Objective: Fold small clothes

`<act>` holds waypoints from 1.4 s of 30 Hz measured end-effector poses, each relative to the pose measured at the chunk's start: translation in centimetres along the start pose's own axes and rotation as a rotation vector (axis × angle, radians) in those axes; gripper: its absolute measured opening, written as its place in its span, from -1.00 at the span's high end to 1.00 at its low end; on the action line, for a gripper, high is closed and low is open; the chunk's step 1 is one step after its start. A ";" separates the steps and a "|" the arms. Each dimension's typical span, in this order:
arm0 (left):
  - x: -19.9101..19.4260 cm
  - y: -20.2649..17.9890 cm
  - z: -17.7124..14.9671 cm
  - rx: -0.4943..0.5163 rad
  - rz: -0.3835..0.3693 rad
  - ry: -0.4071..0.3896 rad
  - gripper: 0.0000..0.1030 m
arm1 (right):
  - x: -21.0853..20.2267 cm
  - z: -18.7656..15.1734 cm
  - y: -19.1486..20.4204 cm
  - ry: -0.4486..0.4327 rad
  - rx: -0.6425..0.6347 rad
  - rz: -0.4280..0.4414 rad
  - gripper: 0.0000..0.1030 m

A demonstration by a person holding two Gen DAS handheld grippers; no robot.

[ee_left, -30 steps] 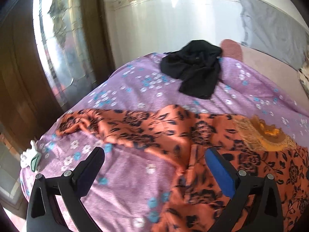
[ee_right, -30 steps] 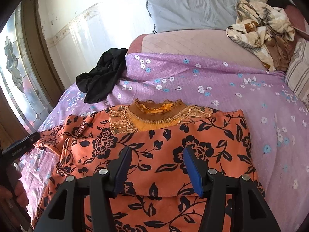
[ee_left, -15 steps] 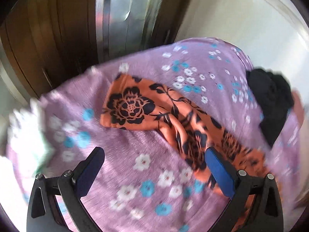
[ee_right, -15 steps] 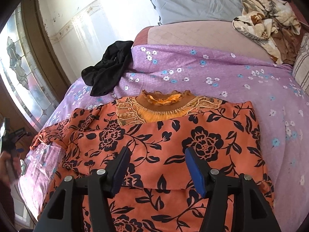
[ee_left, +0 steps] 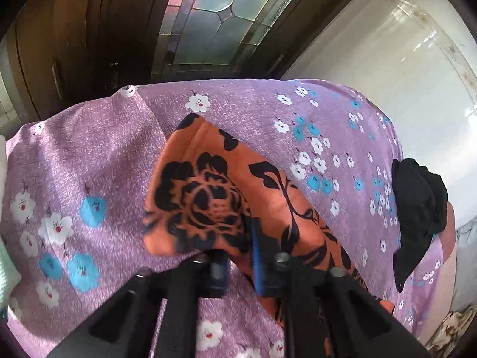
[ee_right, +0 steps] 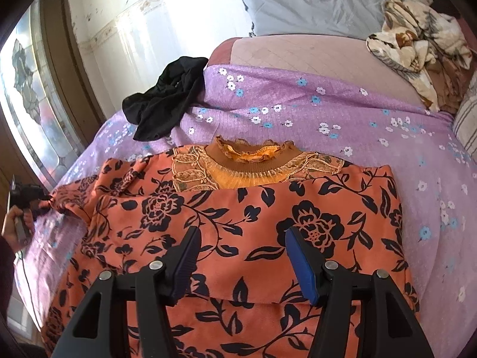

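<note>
- We saw the left gripper, its jaws just closed, pinching the dress at its sleeve end
- Our right gripper hovered spread over the dress, which lay flat on the sheet

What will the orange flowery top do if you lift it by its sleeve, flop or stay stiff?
It will probably flop: the orange top lies in soft wrinkles on the bed sheet. The sleeve pinched in the left gripper bunches easily, so it looks thin and light. Likely the rest will drag behind.
</note>
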State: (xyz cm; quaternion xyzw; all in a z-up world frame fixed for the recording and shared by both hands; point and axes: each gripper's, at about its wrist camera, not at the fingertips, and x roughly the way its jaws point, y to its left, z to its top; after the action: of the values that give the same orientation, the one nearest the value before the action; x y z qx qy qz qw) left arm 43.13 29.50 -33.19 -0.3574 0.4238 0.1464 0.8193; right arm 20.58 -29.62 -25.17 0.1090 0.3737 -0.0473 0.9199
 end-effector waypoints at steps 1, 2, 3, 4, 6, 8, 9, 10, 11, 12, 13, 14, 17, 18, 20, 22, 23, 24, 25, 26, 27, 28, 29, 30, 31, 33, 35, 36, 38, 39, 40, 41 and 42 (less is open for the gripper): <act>-0.1 -0.2 0.0 0.007 -0.002 -0.004 0.82 | 0.0 0.0 0.0 -0.001 -0.001 -0.001 -0.22; -0.5 -0.5 0.0 0.025 0.004 -0.011 0.84 | 0.1 0.0 -0.1 -0.003 -0.002 -0.003 -0.22; -1.0 -0.9 -0.1 0.047 0.009 -0.021 0.84 | 0.0 0.1 -0.2 -0.007 -0.001 -0.004 -0.22; -1.7 -1.6 -0.3 0.078 0.010 -0.037 0.85 | -0.1 0.1 -0.4 -0.013 0.003 -0.006 -0.22; -3.7 -3.1 -0.6 0.141 0.000 -0.071 0.85 | -0.4 0.4 -0.9 -0.031 0.020 -0.010 -0.22; -6.2 -5.6 -1.1 0.222 -0.029 -0.099 0.85 | -0.9 0.6 -1.5 -0.047 0.050 -0.013 -0.22; -7.3 -6.7 -1.4 0.260 -0.039 -0.108 0.85 | -1.2 0.8 -2.0 -0.055 0.070 -0.013 -0.22; -8.7 -8.2 -1.9 0.309 -0.051 -0.117 0.85 | -1.5 0.9 -2.4 -0.063 0.092 -0.012 -0.22; -10.0 -9.7 -2.6 0.361 -0.062 -0.123 0.85 | -1.7 0.9 -2.7 -0.068 0.108 -0.010 -0.22; -11.1 -11.3 -3.3 0.410 -0.074 -0.126 0.85 | -2.1 1.0 -3.3 -0.076 0.133 -0.010 -0.22; -12.4 -13.1 -4.3 0.466 -0.087 -0.127 0.85 | -2.4 1.1 -3.8 -0.083 0.150 -0.013 -0.22; -13.7 -15.0 -5.5 0.522 -0.099 -0.125 0.85 | -2.8 1.2 -4.5 -0.096 0.171 -0.021 -0.22; -17.0 -20.4 -9.7 0.670 -0.143 -0.105 0.85 | -3.9 1.6 -6.2 -0.126 0.223 -0.042 -0.22; -18.0 -22.0 -11.3 0.716 -0.157 -0.098 0.85 | -4.4 1.8 -7.2 -0.138 0.259 -0.047 -0.22; -19.7 -25.4 -15.1 0.806 -0.192 -0.075 0.85 | -4.9 2.0 -8.8 -0.147 0.319 -0.045 -0.22; -20.7 -28.4 -18.9 0.877 -0.227 -0.040 0.85 | -5.5 2.1 -10.8 -0.157 0.398 -0.045 -0.22; -21.2 -30.0 -21.1 0.912 -0.248 -0.018 0.85 | -5.8 2.1 -11.9 -0.165 0.435 -0.049 -0.22; -21.5 -31.3 -23.2 0.943 -0.271 0.003 0.85 | -6.3 2.1 -13.1 -0.177 0.477 -0.056 -0.22; -21.7 -32.4 -24.9 0.966 -0.289 0.022 0.85 | -6.6 2.1 -13.9 -0.186 0.502 -0.061 -0.22; -21.7 -33.7 -26.9 0.993 -0.310 0.047 0.85 | -6.9 2.1 -14.6 -0.192 0.519 -0.065 -0.22; -21.7 -34.8 -28.8 1.018 -0.330 0.071 0.85 | -7.2 2.1 -15.6 -0.203 0.547 -0.069 -0.22; -21.7 -36.0 -30.8 1.046 -0.345 0.094 0.85 | -7.4 2.0 -16.1 -0.208 0.562 -0.069 -0.22; -21.6 -37.0 -32.8 1.075 -0.356 0.110 0.85 | -7.7 1.9 -16.9 -0.213 0.585 -0.068 -0.22; -21.6 -37.7 -34.5 1.101 -0.365 0.124 0.84 | -7.8 1.9 -17.5 -0.217 0.599 -0.066 -0.22; -21.4 -38.6 -36.2 1.126 -0.375 0.147 0.81 | -8.0 1.8 -18.2 -0.218 0.616 -0.063 -0.22; -20.8 -39.8 -38.9 1.152 -0.404 0.243 0.67 | -8.2 1.8 -19.2 -0.217 0.637 -0.056 -0.22; -20.8 -40.0 -40.4 1.157 -0.459 0.314 0.53 | -8.1 1.7 -20.0 -0.211 0.652 -0.050 -0.28; -21.5 -39.9 -40.7 1.164 -0.482 0.309 0.33 | -8.0 1.6 -20.5 -0.207 0.665 -0.043 -0.30; -22.8 -39.2 -40.0 1.178 -0.507 0.241 -0.06 | -7.8 1.5 -21.1 -0.199 0.681 -0.031 -0.31; -23.3 -38.7 -39.4 1.178 -0.506 0.198 -0.18 | -7.6 1.5 -21.2 -0.192 0.687 -0.022 -0.31; -23.5 -38.3 -38.7 1.172 -0.498 0.157 -0.19 | -7.5 1.4 -21.2 -0.187 0.689 -0.015 -0.31; -23.5 -37.8 -38.0 1.161 -0.483 0.134 -0.19 | -7.3 1.3 -21.0 -0.183 0.688 -0.011 -0.32; -23.3 -37.2 -37.3 1.146 -0.468 0.123 -0.19 | -7.2 1.4 -20.8 -0.177 0.684 -0.003 -0.32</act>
State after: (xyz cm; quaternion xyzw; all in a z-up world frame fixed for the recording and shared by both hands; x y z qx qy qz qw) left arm 27.40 -21.58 -11.77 0.0479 0.3918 -0.3083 0.8655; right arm 12.87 -50.12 -22.65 0.4058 0.2554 -0.1804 0.8588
